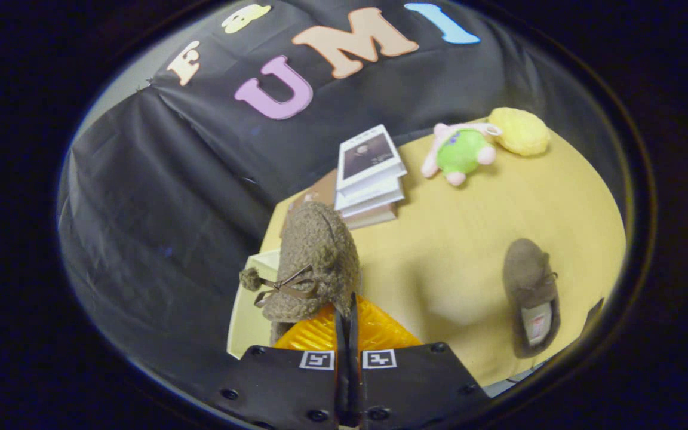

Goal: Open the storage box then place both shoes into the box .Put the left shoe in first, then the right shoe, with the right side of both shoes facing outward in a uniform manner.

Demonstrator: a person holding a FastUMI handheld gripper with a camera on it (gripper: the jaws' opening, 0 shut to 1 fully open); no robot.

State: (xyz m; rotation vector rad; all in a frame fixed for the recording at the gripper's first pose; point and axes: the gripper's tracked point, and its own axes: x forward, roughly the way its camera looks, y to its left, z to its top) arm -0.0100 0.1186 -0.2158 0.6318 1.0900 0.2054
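We look forward along the hand-held gripper (347,316), whose two fingers are pressed close together on the edge of a brown fuzzy shoe (314,263), pinching it near its opening. This shoe hangs lifted with its toe pointing away from us and a small bow with a pompom on its near left side. Beneath it, just ahead of the fingers, we see a ridged orange surface (374,331) and a pale cream wall (248,316) to its left, which we take to be parts of the storage box, though how they belong to it is hard to tell.

The second shoe (530,297) lies on the yellow worktop (451,251), well apart to the right, with its opening facing up and its toe pointing away. Farther off sit a stack of books (369,176), a green and pink plush toy (460,152) and a yellow fluffy thing (520,131) next to the toy.

We judge that the first shoe is being carried to the box, so the first placement is in hand. The next move calls for lowering this shoe into the box on its side, with its right side facing outward, then loosening the fingers and going right for the other shoe.
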